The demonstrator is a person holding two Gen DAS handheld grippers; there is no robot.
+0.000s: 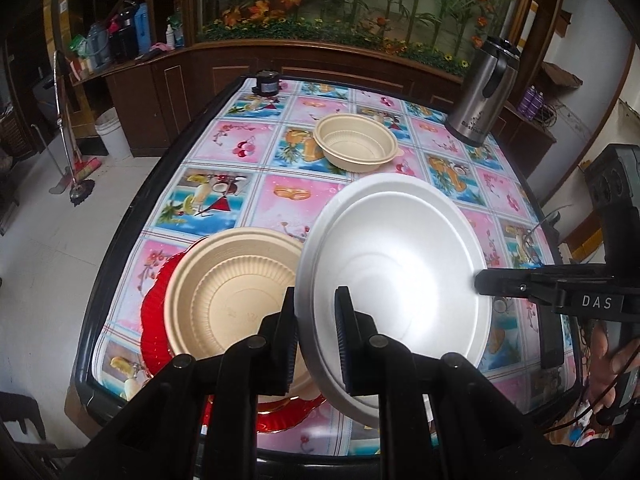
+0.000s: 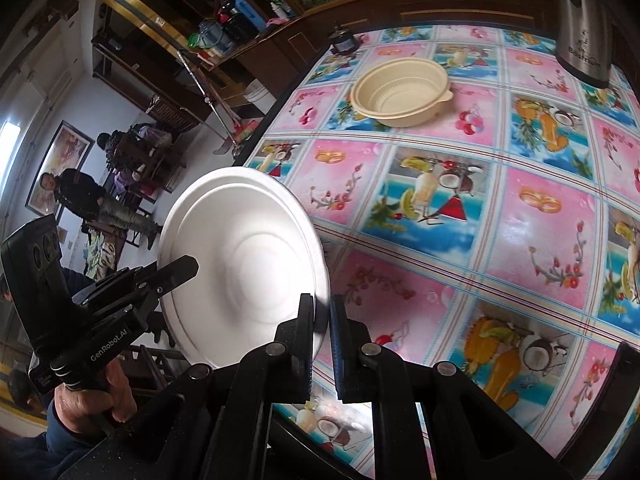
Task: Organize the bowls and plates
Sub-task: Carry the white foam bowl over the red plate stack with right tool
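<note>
Nearest, the left tool [image 1: 316,336] pinches the rim of a white foam plate [image 1: 400,256], held tilted above the worktop [image 1: 280,196]; the right tool [image 2: 322,344] is clamped on the opposite rim. Just left, a beige ribbed bowl [image 1: 224,296] sits on what looks like a red plate [image 1: 154,312]. Farther back stand a smaller beige bowl [image 1: 356,142] and a steel flask [image 1: 482,92].

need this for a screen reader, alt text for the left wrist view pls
Both grippers hold a white foam bowl tilted above the table: the left gripper pinches its near rim, the right gripper its far side. Beneath sit a tan bowl on a red plate, another tan bowl farther back, and a steel kettle.
</note>
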